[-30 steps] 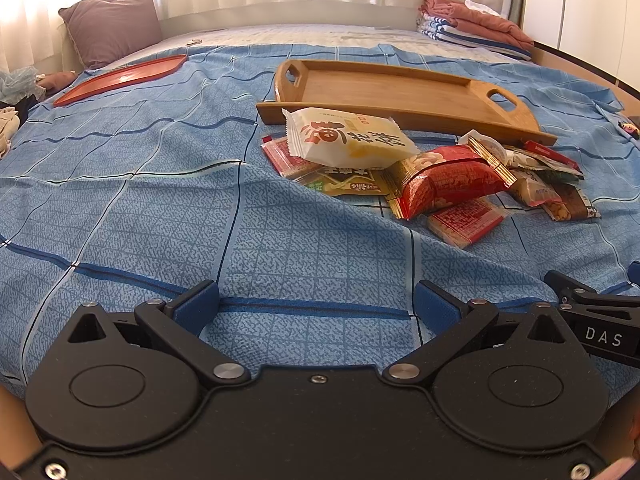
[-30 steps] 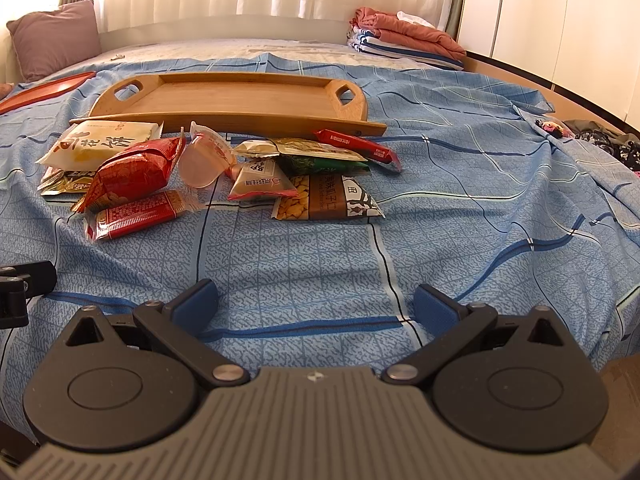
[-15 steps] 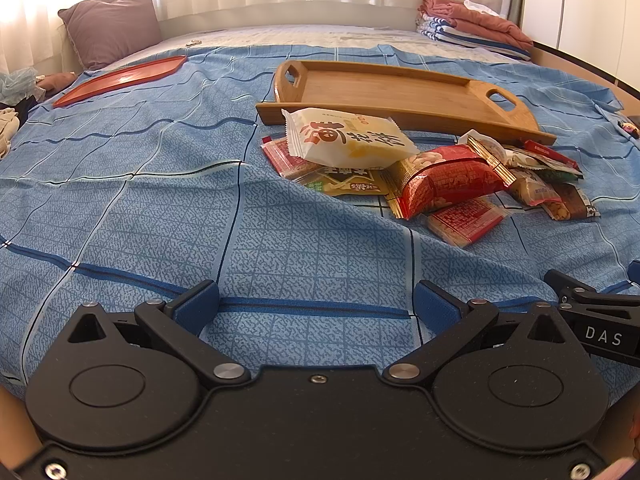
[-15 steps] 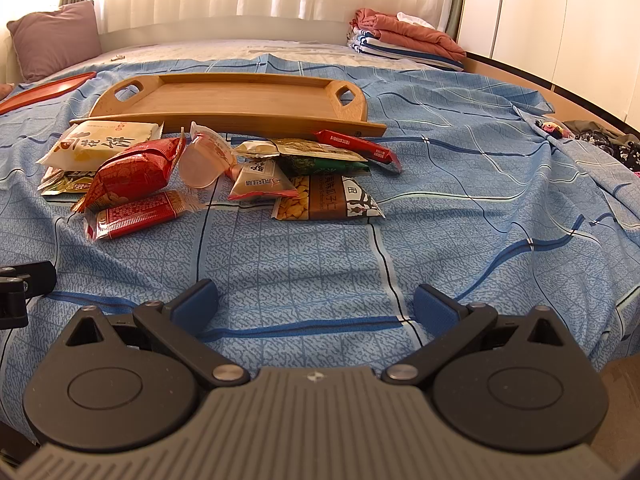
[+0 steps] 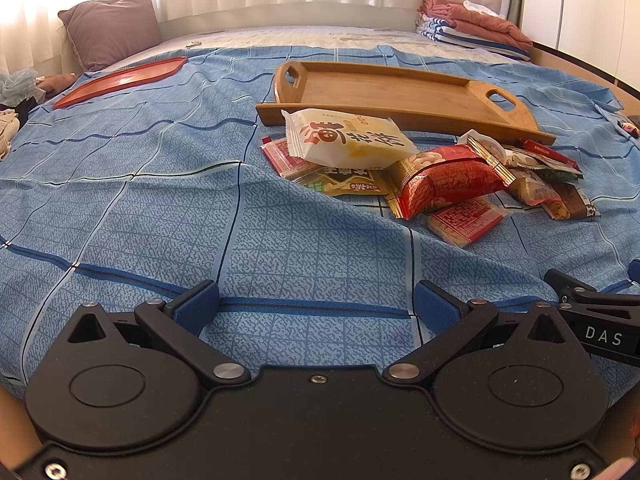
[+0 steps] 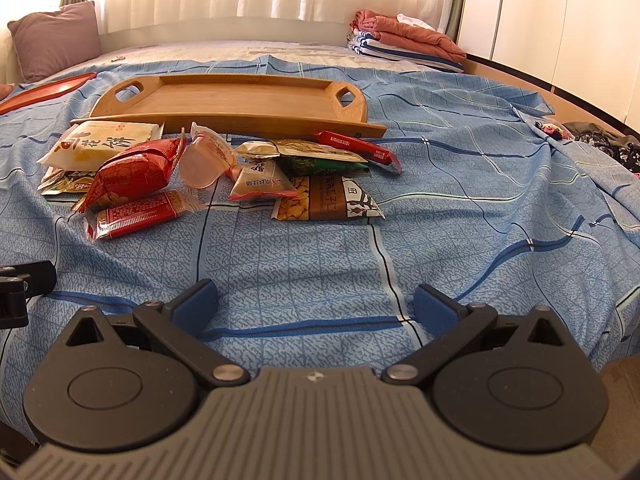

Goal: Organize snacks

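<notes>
- The left gripper (image 5: 316, 300) and the right gripper (image 6: 316, 300) are both hovering low over the bed (image 5: 140, 208), fingers spread wide and holding nothing.
- The snack packets (image 6: 208, 172) are lying in a loose, overlapping heap just in front of the wooden tray (image 6: 240, 100), which is sitting bare.
- Judgement: the first pick is not yet begun.
- The white packet (image 5: 348, 142) is resting on top of others; lifting it first is advisable, to avoid dragging the packets beneath.
- The red packet (image 6: 136, 172) is looking puffed, so a light pinch on its crimped end seam is preferable.
- The soft bedcover is wrinkling near the heap; fingers pressing down risk snagging cloth.
</notes>
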### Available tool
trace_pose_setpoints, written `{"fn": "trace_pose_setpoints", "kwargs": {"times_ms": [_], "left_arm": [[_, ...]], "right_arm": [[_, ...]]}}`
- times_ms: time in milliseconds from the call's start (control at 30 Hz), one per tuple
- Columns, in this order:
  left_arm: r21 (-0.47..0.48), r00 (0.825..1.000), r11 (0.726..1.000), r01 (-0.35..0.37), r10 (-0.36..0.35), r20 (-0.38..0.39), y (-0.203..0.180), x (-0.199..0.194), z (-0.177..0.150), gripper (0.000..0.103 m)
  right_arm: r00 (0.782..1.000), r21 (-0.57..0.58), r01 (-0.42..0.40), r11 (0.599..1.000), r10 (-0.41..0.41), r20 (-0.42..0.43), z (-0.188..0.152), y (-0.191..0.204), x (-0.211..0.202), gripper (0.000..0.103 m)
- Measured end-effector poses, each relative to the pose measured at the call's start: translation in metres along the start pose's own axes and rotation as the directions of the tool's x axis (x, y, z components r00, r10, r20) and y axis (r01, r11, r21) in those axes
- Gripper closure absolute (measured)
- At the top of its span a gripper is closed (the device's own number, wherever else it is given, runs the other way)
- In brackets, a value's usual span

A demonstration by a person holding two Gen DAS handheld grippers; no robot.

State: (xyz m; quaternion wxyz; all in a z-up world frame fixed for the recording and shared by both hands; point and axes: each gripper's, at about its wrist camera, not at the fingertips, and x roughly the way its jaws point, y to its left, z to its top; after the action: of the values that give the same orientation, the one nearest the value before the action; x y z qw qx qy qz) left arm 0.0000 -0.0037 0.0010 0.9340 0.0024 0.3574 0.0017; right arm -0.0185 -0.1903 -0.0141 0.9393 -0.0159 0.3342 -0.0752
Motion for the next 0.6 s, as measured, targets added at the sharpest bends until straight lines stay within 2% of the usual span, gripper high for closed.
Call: {"fn": "trace_pose_setpoints", "kwargs": {"times_ms": [600], "left_arm": [[0.001,1.000,1.000,0.000,0.000,0.001,0.0002,0.0021,-0.0015,0.000]], "right_arm": [[1.000,0.000,0.001,1.000,-0.001,0.002,-0.0008,0.0006,0.0001,0.000]]}}
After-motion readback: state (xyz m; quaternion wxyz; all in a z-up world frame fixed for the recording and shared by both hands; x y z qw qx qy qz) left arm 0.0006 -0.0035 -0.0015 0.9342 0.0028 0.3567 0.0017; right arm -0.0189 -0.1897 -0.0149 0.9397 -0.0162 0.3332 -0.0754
